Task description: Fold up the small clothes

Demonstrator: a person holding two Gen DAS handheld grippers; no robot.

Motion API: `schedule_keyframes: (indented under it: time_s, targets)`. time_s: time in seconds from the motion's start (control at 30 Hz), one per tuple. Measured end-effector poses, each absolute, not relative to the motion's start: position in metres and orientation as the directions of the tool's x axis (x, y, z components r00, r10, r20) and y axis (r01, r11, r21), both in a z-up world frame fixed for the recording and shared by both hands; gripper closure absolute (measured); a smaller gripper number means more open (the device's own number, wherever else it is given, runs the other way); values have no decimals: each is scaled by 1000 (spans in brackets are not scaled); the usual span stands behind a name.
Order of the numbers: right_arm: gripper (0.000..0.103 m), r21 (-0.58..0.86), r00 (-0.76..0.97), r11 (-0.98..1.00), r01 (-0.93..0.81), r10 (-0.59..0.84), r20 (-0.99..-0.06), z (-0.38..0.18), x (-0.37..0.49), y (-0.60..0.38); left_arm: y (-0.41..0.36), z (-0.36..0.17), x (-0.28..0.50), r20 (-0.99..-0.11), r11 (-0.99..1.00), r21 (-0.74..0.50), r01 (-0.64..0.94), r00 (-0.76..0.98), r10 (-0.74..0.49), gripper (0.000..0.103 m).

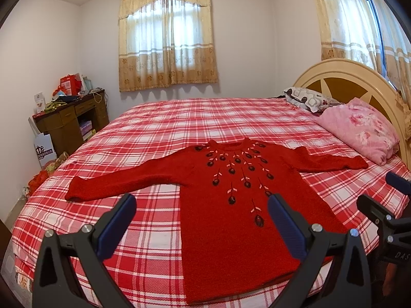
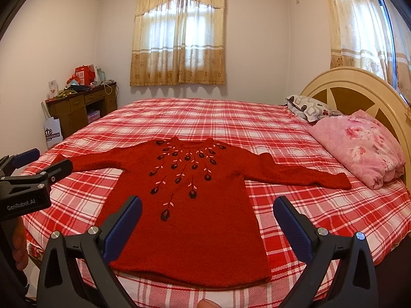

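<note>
One sweater [image 1: 231, 205], two pillows [image 1: 359, 133]

We see a wide bed covered in a red-and-white plaid sheet [image 2: 205, 118] filling most of the room. At about two o'clock lies a pink floral pillow [image 2: 359, 143], with a grey patterned pillow [image 2: 310, 107] just beyond it, both against a cream arched wooden headboard [image 2: 359, 87]. At twelve o'clock hang beige patterned curtains [image 2: 179, 33] over a window. At ten o'clock stands a dark brown wooden desk [image 2: 77, 107] piled with clutter, a white paper bag [image 2: 52, 132] beside it.
</note>
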State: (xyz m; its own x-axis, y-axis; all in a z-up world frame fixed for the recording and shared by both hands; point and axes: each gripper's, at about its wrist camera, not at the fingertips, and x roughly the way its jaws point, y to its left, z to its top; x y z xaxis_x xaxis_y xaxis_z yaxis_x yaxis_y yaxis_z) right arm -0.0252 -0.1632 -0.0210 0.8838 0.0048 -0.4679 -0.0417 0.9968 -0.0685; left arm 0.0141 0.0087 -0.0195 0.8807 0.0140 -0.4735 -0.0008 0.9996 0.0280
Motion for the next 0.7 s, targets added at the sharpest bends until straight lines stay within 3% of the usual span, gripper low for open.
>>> schedule_keyframes:
  time_s: [0.33,0.7]
  targets:
    - [1,8,850,1000,4,1,-527,-46,17,-213,12,-45,45,-519,998,65,23,855,14,0]
    - [1,61,738,975,215,-121,-663,-89,98,-325,11,-81,115,-604,994,103,41,797,30,0]
